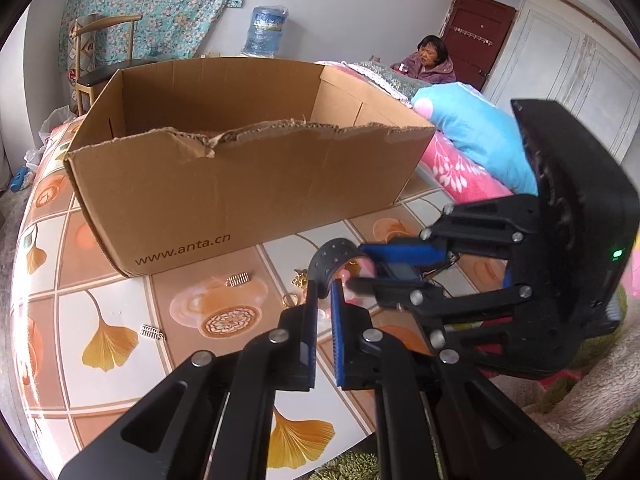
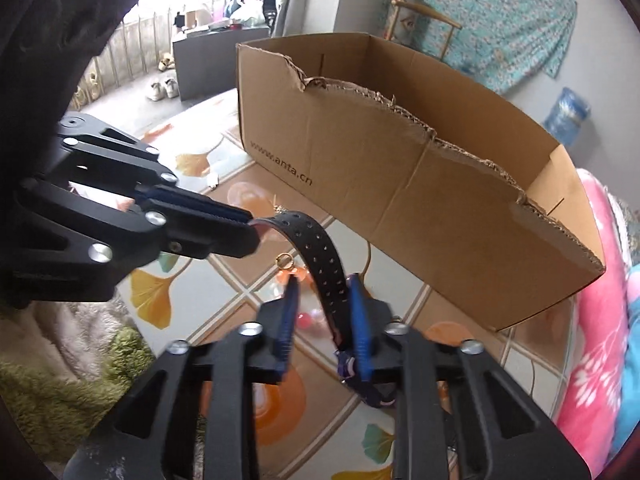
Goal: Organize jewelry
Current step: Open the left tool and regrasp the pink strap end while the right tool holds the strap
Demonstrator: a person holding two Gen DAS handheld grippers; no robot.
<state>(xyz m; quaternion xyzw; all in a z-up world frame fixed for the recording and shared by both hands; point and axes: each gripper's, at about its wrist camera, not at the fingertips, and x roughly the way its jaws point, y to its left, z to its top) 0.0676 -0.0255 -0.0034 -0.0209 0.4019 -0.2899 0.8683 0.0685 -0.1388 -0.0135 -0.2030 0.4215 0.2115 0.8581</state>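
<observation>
A black perforated watch strap (image 2: pixel 316 256) hangs in the air between the two tongs, arching over the tabletop (image 1: pixel 120 312) in front of a torn-topped cardboard box (image 1: pixel 240 184) printed with a web address. The left tongs (image 1: pixel 324 300) are pressed together on one end of the strap; in the right wrist view they come in from the left and the strap leaves their tip. The right tongs (image 2: pixel 324 312) hold the other end, near the watch body (image 1: pixel 400 270): the left wrist view shows them narrowed on the watch, while in their own view the strap lies against the right blue pad (image 2: pixel 358 320) and a gap shows to the left pad, so how firmly they pinch I cannot tell.

Below, on the tabletop's leaf-patterned cover, lie small pieces of jewelry: a gold ring (image 2: pixel 285 259), a gold trinket (image 1: pixel 298 278) and two small silver comb-like clips (image 1: pixel 238 279) (image 1: pixel 152 332). A pink blanket (image 1: pixel 460 172) and a blue cushion (image 1: pixel 476 132) lie beside the box on the right.
</observation>
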